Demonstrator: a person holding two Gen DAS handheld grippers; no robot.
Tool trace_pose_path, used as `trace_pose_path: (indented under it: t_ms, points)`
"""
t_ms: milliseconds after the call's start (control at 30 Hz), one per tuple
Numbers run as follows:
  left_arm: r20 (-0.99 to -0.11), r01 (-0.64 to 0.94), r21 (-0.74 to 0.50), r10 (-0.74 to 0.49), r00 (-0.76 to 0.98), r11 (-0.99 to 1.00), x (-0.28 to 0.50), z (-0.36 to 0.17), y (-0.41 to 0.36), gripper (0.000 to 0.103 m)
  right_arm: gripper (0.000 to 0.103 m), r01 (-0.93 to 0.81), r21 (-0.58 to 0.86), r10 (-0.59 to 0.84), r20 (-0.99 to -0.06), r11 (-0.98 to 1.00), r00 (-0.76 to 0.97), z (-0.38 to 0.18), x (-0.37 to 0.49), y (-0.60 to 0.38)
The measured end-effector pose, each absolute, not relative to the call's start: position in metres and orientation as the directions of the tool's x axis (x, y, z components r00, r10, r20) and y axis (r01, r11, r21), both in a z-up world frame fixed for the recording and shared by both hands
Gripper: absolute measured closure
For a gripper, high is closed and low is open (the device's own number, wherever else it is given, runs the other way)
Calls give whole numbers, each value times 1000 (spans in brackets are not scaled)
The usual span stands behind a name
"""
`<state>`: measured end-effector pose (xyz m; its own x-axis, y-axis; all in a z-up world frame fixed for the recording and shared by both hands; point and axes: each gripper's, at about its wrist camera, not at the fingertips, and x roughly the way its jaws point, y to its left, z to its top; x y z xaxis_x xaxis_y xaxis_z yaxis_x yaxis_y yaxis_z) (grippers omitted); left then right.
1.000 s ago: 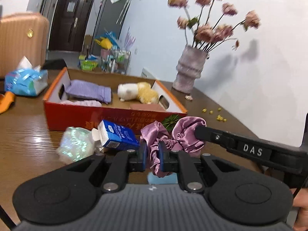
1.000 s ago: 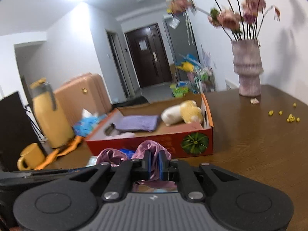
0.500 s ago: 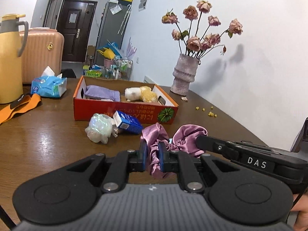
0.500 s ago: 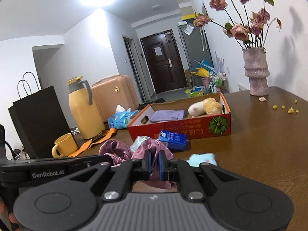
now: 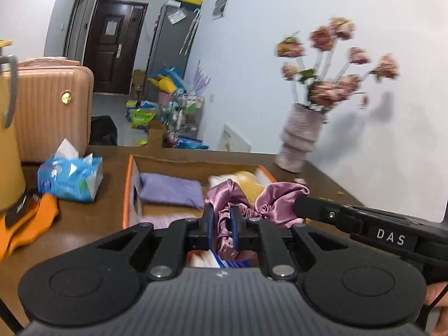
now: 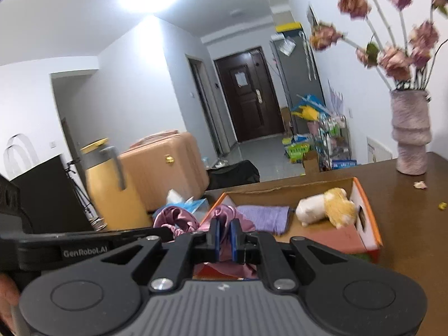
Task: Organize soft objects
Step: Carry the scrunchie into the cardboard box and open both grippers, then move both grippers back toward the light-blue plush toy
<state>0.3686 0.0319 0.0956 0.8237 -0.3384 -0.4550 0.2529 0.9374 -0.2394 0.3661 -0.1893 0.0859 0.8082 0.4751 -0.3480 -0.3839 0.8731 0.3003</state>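
Brown tabletop spreads under me, with a blue tissue pack (image 5: 70,177) off to the left of my left claw (image 5: 221,225), which is clamped on one end of the mauve satin scrunchie (image 5: 224,210) while my right claw (image 6: 224,236) pinches the other end. Just beyond both claws sits the orange box (image 6: 372,224), already holding a lilac pouch (image 5: 170,191) and a plush toy (image 6: 324,207), so the scrunchie still needs dropping in. Lettering reads "DAS" and, blurrily, what looks like "GenRobot.AI".
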Motion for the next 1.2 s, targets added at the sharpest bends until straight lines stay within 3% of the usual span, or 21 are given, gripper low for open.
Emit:
trace_pose_path:
  t_ms: [233,400,500,567,667,900,1133,1200]
  points:
    - [-577,180,-171,-246,779,969,495,61,44,90,96,-333,285,435,-488,899,756,59,502,-147]
    - [-661,140,-106,-175,730,984,539,17,47,87,96,-288,307,419,-593,907,688,20,565,-125]
    - [-684,135,-46,-130,718,990,544,-1,44,67,92,-269,335,429,-656,903,621,-6,585,-116]
    - [-676,154,-49,-146,722,987,542,-2,46,65,87,-259,336,423,-672,905,608,-15,588,-115]
    - [-658,134,-49,-133,741,990,535,7,51,57,80,-255,326,413,-670,910,617,-13,584,-117]
    - [-591,106,-36,-107,799,994,493,62,63,55,68,-255,272,370,-602,928,707,43,543,-152]
    - [-465,98,46,-65,883,994,399,108,67,34,44,-234,168,287,-476,958,831,117,448,-229]
    - [-419,89,85,-46,907,992,369,116,62,28,42,-218,130,253,-446,967,859,127,418,-249]
